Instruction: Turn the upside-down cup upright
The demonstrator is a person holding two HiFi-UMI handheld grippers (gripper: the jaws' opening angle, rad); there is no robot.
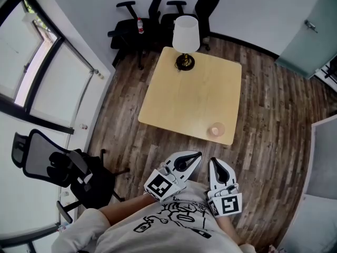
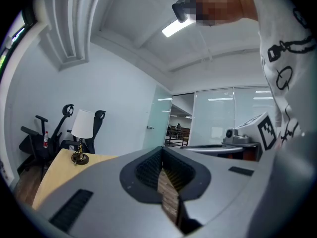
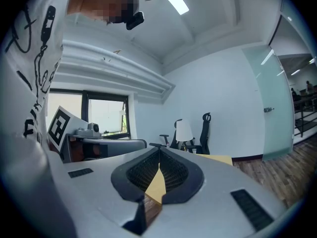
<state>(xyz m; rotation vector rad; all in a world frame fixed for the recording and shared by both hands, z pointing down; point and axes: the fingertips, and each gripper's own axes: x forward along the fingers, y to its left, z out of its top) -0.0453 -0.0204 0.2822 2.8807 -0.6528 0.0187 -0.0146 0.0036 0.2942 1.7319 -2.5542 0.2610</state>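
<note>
- The person is standing off the near edge of a square light-wood table [image 1: 189,96] and holding both grippers close to the body, short of the tabletop.
- The left gripper [image 1: 197,154] is pointing toward the table's near edge. Its jaws are pressing together with nothing between them; only a sliver of wooden floor [image 1: 263,115] is showing through the slit in the left gripper view.
- The right gripper [image 1: 215,162] is lying just beside the left one and aiming the same way. Its jaws are likewise meeting at the tips and gripping nothing.
- The cup [image 1: 216,129], pale and pinkish, is sitting on the table at the near right corner, just inside the near edge. It is lying ahead of the right gripper and apart from both grippers. It is too small in the head view to tell whether its mouth is facing up or down.
- A table lamp [image 1: 185,41] with a white shade and a dark round base is standing upright at the table's far edge, toward the far left corner, well apart from the cup.
- Two black office chairs [image 1: 131,28] are standing beyond the far edge against the wall, and a third black chair [image 1: 58,167] is sitting on the floor to the person's left.
</note>
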